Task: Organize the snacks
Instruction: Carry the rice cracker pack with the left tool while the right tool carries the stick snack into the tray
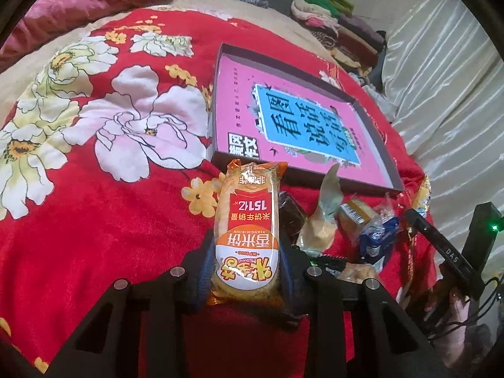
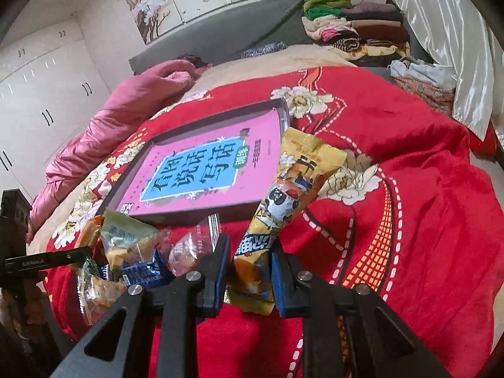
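Observation:
My left gripper [image 1: 247, 252] is shut on a long orange-and-white rice cracker packet [image 1: 247, 214], which points away from me above the red floral bedspread [image 1: 94, 220]. My right gripper [image 2: 249, 252] is shut on the lower end of a yellow snack packet with a panda print [image 2: 293, 182], which tilts up to the right. Beyond both lies a shallow dark box [image 1: 216, 104] [image 2: 189, 215] with a pink and blue book cover inside. A loose pile of small wrapped snacks [image 1: 346, 223] [image 2: 135, 252] lies on the bedspread in front of the box.
A pink quilt [image 2: 126, 110] lies bunched at the far left of the bed. Folded clothes [image 2: 356, 28] are stacked at the headboard. A white curtain [image 1: 441, 78] hangs on the right, and white wardrobes [image 2: 41, 94] stand to the left. A hand [image 1: 456, 308] holds the other gripper's handle.

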The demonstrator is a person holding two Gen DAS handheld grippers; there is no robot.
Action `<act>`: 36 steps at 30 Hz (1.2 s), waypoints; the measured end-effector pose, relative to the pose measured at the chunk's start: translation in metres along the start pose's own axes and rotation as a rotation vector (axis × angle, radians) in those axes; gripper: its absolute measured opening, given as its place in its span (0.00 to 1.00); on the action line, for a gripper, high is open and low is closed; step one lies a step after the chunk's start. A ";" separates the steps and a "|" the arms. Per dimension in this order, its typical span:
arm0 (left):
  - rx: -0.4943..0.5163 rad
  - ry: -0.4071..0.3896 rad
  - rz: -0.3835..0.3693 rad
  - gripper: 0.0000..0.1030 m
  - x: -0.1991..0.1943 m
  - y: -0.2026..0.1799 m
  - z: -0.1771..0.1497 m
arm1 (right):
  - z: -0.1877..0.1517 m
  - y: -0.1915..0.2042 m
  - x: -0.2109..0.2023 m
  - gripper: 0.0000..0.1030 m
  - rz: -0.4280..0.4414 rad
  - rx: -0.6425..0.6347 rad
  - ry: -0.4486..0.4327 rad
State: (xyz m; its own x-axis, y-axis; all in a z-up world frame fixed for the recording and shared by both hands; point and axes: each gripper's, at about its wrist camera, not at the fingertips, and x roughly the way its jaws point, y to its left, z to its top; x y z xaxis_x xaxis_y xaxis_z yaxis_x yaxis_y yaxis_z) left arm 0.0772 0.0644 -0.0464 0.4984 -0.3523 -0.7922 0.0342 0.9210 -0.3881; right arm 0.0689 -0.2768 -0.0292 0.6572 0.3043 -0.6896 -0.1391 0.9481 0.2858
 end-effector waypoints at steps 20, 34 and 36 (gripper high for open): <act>0.034 -0.094 0.014 0.36 -0.023 -0.023 0.020 | 0.023 0.032 0.003 0.24 0.040 -0.147 -0.073; 0.025 -0.134 0.044 0.36 -0.018 -0.031 0.038 | 0.039 0.028 0.014 0.24 0.043 -0.156 -0.093; 0.025 -0.138 0.046 0.36 -0.017 -0.032 0.040 | 0.041 0.028 0.015 0.24 0.040 -0.163 -0.097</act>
State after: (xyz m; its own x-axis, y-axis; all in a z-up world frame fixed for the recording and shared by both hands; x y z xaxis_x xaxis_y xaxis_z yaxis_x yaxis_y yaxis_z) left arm 0.1022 0.0471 -0.0015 0.6141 -0.2848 -0.7361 0.0291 0.9402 -0.3395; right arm 0.1053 -0.2490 -0.0047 0.7157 0.3391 -0.6106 -0.2795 0.9402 0.1946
